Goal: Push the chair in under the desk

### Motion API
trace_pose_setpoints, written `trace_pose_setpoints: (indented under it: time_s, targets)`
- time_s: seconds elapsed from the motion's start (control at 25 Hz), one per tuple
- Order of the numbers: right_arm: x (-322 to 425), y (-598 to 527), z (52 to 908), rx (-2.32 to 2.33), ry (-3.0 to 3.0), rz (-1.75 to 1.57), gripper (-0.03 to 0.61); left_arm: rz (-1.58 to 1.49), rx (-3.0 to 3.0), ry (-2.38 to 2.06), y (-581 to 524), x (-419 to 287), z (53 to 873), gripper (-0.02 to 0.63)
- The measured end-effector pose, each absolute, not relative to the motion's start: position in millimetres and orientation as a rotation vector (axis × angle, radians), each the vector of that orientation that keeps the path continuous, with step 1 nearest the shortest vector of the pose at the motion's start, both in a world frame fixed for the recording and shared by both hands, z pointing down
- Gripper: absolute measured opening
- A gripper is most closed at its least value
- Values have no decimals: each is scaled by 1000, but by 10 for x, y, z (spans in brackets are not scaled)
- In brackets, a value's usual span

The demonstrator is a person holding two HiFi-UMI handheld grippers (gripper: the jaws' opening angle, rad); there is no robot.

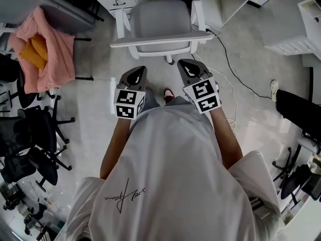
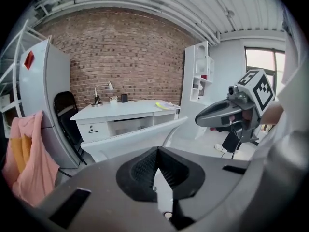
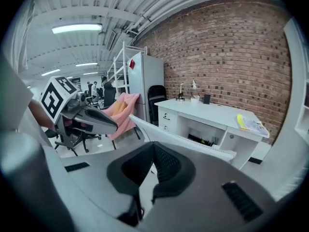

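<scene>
fingers (image 2: 144, 172) of the left gripper (image 1: 136, 72) are pressed together on nothing, and so are those of the right gripper (image 1: 188, 65). the white bench (image 2: 125, 111) stands against the brick wall, with its drawers to one side and an open bay beside them. the chair (image 1: 160, 19) stands out in front of it on the floor, its whole seat in the open and its backrest (image 1: 160, 40) turned toward the person, so it is not tucked under. both grippers hang side by side just short of the backrest's top edge. the head view shows a gap between them and it, so no contact. i judge this to be the lining-up for a push, or a pause between pushes. the next move calls for setting both closed tips against the backrest, evenly either side of its middle, and driving straight at the open bay so the chair does not swivel. whether the armrests clear the bench top cannot be told. a thin black cable (image 1: 228, 62) lies near the chair's base.
</scene>
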State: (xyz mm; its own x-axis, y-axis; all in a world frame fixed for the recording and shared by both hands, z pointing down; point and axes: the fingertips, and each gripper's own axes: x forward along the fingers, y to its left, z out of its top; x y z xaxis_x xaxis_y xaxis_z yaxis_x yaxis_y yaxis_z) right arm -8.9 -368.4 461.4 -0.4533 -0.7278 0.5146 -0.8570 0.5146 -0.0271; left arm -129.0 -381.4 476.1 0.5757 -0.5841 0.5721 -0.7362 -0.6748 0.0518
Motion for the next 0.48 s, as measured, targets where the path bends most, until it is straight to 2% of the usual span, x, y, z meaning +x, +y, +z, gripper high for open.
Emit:
trace_pose_setpoints:
  time_s: [0.48]
  targets:
    - [-222,-3327,4598,1342,-2297,537,26,696,2474,-952,-3392,-1199,4734,6]
